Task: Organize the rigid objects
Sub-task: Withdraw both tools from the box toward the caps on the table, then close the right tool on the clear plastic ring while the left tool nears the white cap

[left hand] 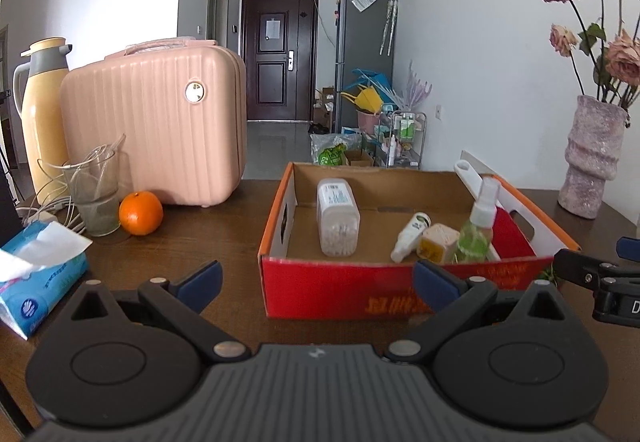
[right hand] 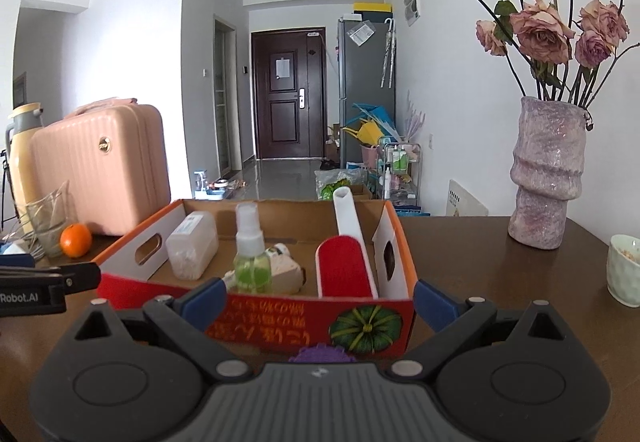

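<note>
Both claws, left (left hand: 316,282) and right (right hand: 318,300), hung released and empty before the cardboard box (right hand: 256,322) on the bench (left hand: 208,226). Inside lay a swab jar (left hand: 338,218), spray bottle (right hand: 250,250) and red brush (right hand: 344,270). A purple object (right hand: 320,354) sat under the right claw. An orange (left hand: 141,213), suitcase (left hand: 160,122) and vase (right hand: 546,170) flanked the box.

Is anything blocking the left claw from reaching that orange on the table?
Nothing visible does. The orange sits on bare table ahead and left of the open left gripper. The glass stands just left of it and the pink case behind, neither in the path.
</note>
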`<state>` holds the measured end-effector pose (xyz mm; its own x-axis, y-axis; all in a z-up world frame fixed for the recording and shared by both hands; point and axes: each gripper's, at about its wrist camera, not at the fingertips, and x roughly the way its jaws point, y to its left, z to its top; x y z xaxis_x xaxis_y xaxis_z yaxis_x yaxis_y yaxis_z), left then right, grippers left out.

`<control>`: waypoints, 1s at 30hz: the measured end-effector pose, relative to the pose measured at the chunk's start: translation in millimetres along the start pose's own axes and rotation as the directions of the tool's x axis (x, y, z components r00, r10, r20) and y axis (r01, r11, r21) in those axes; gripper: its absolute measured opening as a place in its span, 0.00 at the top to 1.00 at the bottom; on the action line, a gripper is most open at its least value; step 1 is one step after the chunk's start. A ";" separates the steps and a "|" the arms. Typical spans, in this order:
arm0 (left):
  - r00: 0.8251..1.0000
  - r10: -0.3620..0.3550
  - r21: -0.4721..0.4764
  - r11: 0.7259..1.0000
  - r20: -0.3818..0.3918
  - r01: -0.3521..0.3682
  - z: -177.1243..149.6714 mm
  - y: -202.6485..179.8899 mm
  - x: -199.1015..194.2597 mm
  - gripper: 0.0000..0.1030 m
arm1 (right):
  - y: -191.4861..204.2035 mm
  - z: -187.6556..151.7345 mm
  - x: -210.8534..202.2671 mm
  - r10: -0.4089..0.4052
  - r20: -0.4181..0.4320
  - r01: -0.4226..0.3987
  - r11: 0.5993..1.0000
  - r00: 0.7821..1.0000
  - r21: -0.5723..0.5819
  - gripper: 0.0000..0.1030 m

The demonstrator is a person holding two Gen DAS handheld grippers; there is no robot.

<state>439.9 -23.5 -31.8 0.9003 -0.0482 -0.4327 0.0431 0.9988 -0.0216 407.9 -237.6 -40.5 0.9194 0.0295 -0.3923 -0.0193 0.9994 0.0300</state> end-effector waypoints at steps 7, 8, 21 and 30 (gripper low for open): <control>1.000 -0.010 0.000 1.000 -0.022 0.010 -13.1 2.6 -17.8 0.00 | 0.2 -14.7 -18.2 0.011 -0.020 -0.011 1.000 1.000 -0.004 0.03; 1.000 -0.011 0.000 1.000 -0.025 0.011 -14.9 3.6 -20.4 0.00 | 0.1 -16.9 -20.5 0.012 -0.023 -0.012 1.000 1.000 -0.004 0.03; 0.997 -0.028 0.016 0.999 -0.073 0.030 -43.0 3.3 -48.8 0.00 | 4.6 -42.7 -50.2 0.031 -0.066 -0.032 0.999 0.997 -0.013 0.03; 0.995 -0.039 0.012 0.999 -0.087 0.041 -50.5 4.3 -56.0 0.00 | 8.0 -50.9 -57.3 0.037 -0.081 -0.039 0.999 0.996 -0.022 0.03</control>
<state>367.7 -16.5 -53.1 0.8568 -0.0874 -0.5082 0.0849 0.9960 -0.0280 335.0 -230.2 -64.5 0.8831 0.0676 -0.4643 -0.0633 0.9977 0.0249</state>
